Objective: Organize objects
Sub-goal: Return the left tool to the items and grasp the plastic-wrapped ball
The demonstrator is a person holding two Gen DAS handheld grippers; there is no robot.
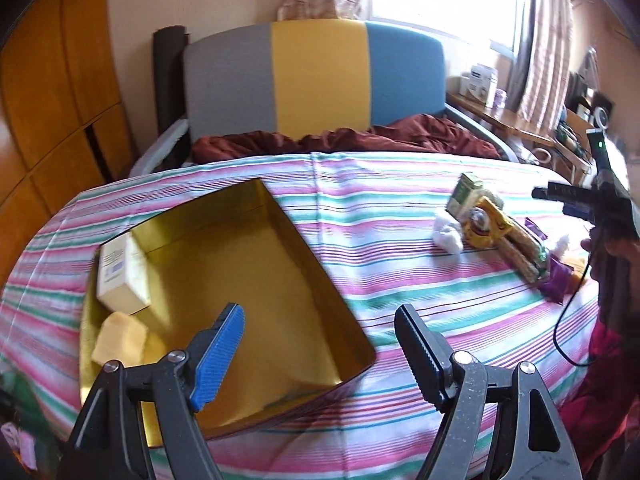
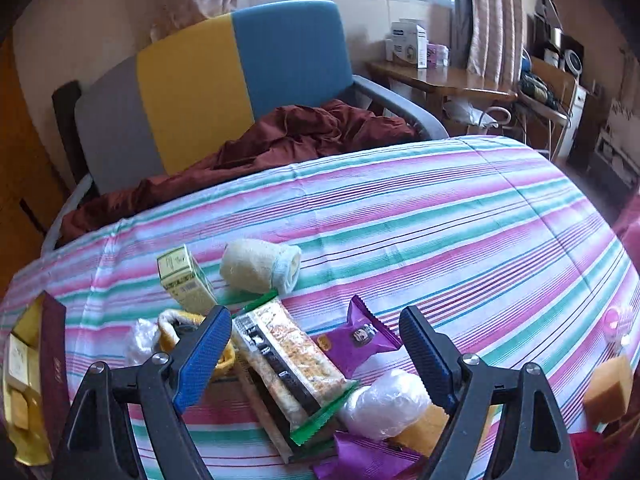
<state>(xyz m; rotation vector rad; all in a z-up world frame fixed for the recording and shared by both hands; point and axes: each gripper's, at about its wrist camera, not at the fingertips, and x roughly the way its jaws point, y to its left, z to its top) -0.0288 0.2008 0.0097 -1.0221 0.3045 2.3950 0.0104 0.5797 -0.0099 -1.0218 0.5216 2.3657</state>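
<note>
An open gold-lined tin (image 1: 256,280) lies on the striped bedspread and holds a white box (image 1: 120,276) and a yellow sponge (image 1: 120,340). My left gripper (image 1: 320,312) hangs open and empty over the tin's near right corner. In the right wrist view, my right gripper (image 2: 314,314) is open above a pile of a cracker packet (image 2: 288,356), a purple packet (image 2: 360,336), a green box (image 2: 186,276), a rolled towel (image 2: 260,266) and a white wrapped ball (image 2: 384,404). Nothing is between its fingers. The tin's maroon wall (image 2: 52,344) shows at the left edge.
An orange sponge (image 2: 608,390) lies at the right, apart from the pile. Beyond the bedspread is a crumpled maroon blanket (image 2: 280,136) and a grey, yellow and blue headboard (image 1: 316,80). A wooden desk (image 2: 440,76) stands at the back right.
</note>
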